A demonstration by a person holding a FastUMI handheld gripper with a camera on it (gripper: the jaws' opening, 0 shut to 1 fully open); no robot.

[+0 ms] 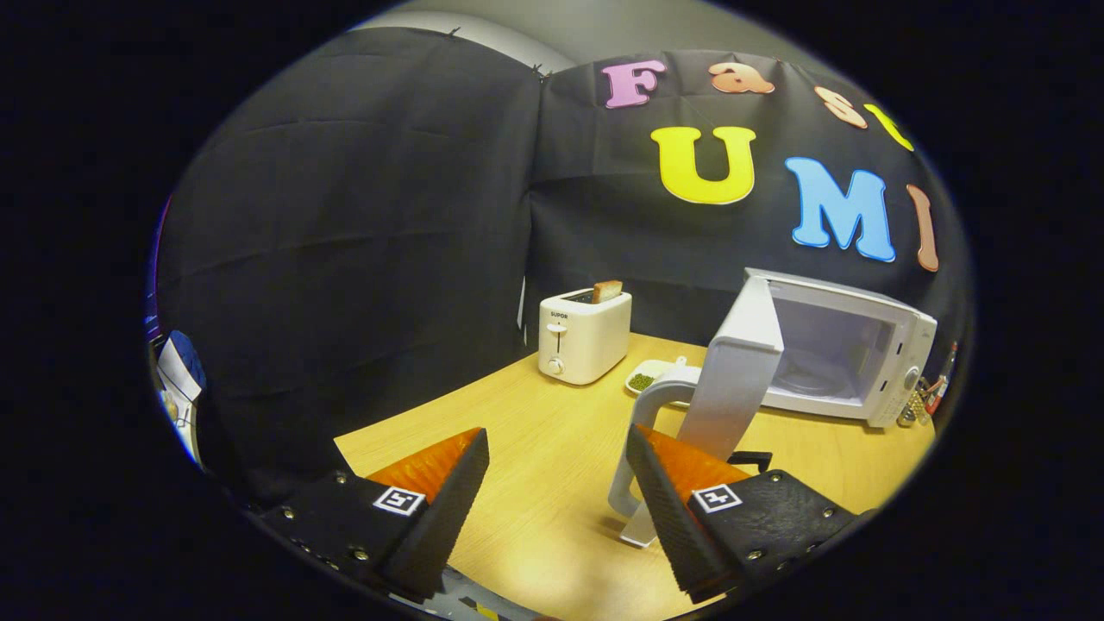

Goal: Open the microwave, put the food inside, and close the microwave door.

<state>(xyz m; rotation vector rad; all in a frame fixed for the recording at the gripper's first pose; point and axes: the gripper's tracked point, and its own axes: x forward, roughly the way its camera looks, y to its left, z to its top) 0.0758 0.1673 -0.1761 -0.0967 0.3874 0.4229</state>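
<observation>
The microwave [849, 358] stands at the far right of the table [535, 448], and its door [733, 371] is swung wide open toward the near side, leaving the cavity bare with nothing on the turntable. The door's curved handle [634, 448] hangs at the near edge of the door, just beside the right finger and seemingly touching its inner face; it is not between the two fingers. The gripper [556, 466] is released, its fingers spread well apart with only bare table between them.

So the opening step looks done, and the step in hand is fetching the food. The likely food is the small dish of green bits [647, 379], which lies on the table beyond the fingers, between the toaster [584, 336] and the open door, partly hidden behind the handle. The next move calls for drawing clear of the handle, reaching past it to the dish without knocking the door, then clenching on the dish's rim. A slice of toast [606, 291] stands in the toaster further left.
</observation>
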